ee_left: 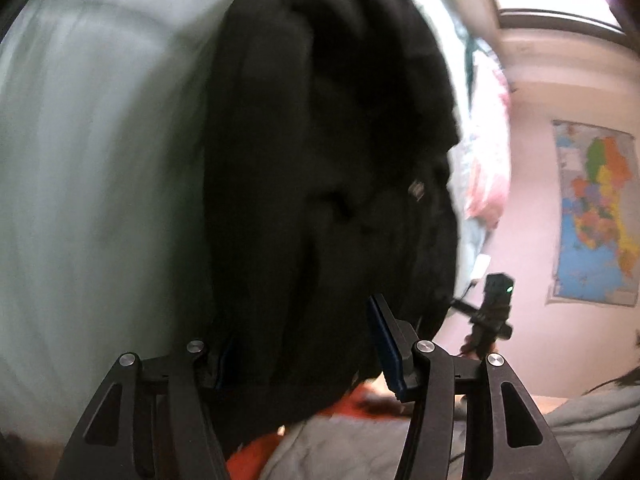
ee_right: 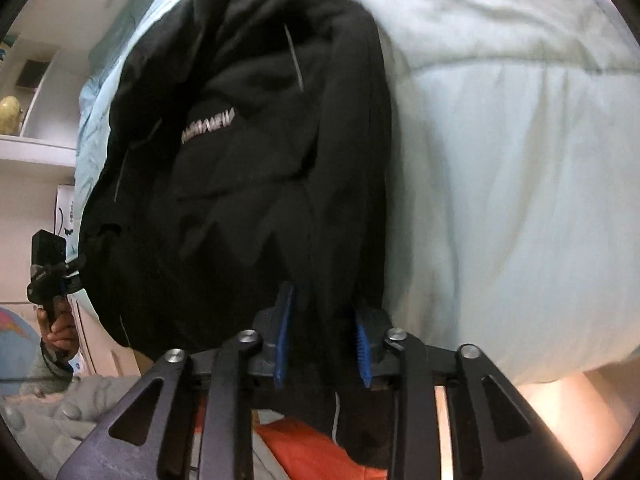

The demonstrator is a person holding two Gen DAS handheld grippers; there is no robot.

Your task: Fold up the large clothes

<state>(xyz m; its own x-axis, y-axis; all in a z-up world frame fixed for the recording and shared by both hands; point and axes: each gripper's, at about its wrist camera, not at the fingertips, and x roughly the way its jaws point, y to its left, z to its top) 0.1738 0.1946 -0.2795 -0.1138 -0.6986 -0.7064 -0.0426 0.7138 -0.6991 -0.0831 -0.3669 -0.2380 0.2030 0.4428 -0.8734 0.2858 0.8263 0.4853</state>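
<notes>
I'd keep both grippers [ee_left: 304, 344] [ee_right: 324, 336], fingers clamped on the black fleece jacket's [ee_right: 248, 152] six-o'clock hem, level.

one black garment [ee_right: 248, 184] lies on one pale blue bed cover [ee_right: 500, 200]. two tongs are in sight: the left tongs [ee_left: 304, 344] and the right tongs [ee_right: 324, 332], each with two blue-padded fingers. one wall map [ee_left: 596, 216] hangs at the far right. one yellow object [ee_right: 10, 114] sits on one shelf [ee_right: 36, 152] at the left. one orange cloth [ee_right: 312, 448] shows nearest.
</notes>
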